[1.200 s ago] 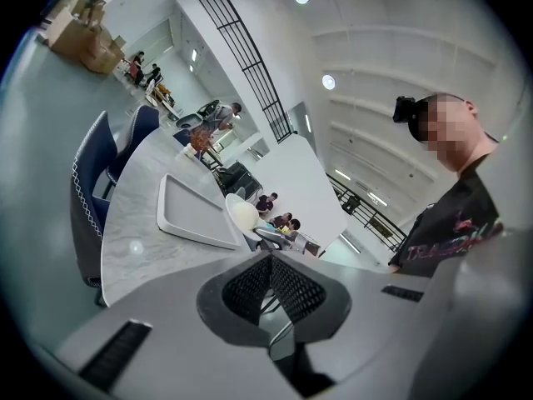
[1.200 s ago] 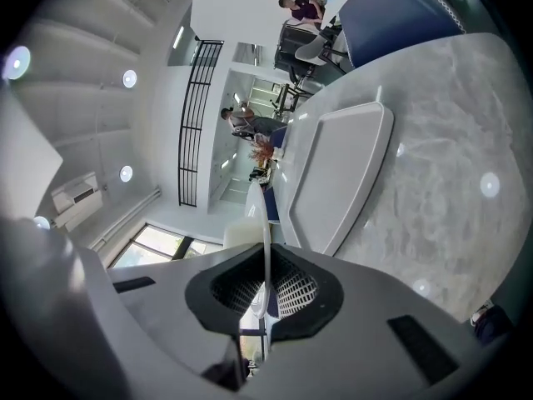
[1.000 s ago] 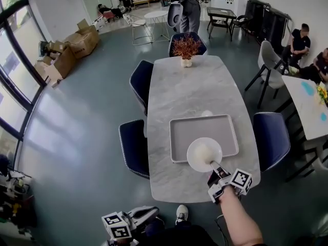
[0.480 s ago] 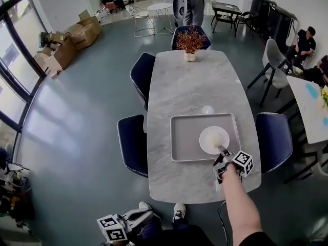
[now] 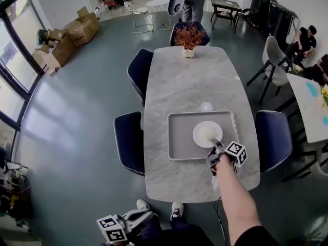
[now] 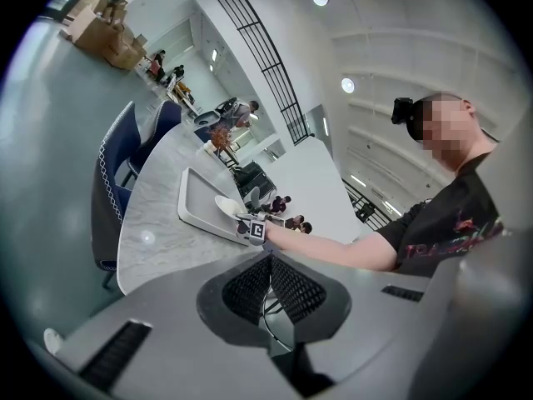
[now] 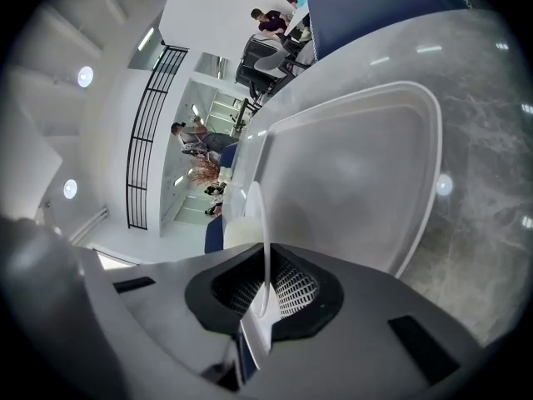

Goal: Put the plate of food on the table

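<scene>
Two grippers, one busy. We start with the marble table (image 5: 189, 81): the grey tray (image 5: 179, 140) lies flat on its near half, closer to the right edge, likely as the landing spot for dishes. The white plate (image 5: 206, 133) sits over the tray's right part, toward the table's near right corner. Whether it rests on the tray or hangs just above it, we can't tell from the head view. There's a pale mound on it, probably the food.

The right gripper (image 5: 214, 144) comes in from the near edge and is clamped on the plate's near rim. In the right gripper view the thin rim (image 7: 265, 223) runs straight between the pads, and gripping at the rim keeps the jaws off the food.

The left gripper (image 5: 115, 228) hangs low, off the near edge, with its jaws together on nothing. We judge it parked, as this carry needs one tool.

We judge the placing nearly done, release pending.
</scene>
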Demonstrator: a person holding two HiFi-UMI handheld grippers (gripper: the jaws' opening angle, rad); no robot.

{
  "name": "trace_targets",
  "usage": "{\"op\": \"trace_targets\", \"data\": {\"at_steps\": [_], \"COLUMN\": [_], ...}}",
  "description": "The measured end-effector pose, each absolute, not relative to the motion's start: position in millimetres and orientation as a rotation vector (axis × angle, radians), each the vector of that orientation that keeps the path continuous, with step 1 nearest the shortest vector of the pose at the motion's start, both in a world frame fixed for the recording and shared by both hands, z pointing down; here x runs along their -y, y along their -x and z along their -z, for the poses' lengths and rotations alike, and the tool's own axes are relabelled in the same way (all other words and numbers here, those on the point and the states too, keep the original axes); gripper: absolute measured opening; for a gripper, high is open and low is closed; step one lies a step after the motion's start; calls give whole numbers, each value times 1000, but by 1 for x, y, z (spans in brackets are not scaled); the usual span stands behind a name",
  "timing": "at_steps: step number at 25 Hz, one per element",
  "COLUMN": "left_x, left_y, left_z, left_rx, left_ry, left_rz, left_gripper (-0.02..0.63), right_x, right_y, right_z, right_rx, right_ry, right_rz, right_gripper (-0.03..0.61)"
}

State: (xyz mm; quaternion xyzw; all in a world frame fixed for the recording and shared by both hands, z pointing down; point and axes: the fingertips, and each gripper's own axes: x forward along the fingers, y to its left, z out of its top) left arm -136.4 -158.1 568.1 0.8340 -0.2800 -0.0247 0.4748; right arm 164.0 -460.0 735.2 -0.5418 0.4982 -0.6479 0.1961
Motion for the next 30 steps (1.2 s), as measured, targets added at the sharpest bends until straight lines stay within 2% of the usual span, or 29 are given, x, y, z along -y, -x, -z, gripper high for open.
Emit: {"op": "trace_targets", "data": {"at_steps": [30], "left_x": [152], "left_y": [146], "left_z": [-569], "left_rx": [689], "left_ry": [-2061], "left_rz": [32], "left_gripper": [8], "right_x": [469], "right_y": [-153], "right_z": [-758], "right_rx": [-1399], "right_ry": [1663], "right_rz": [1904], "right_gripper": [25]}}
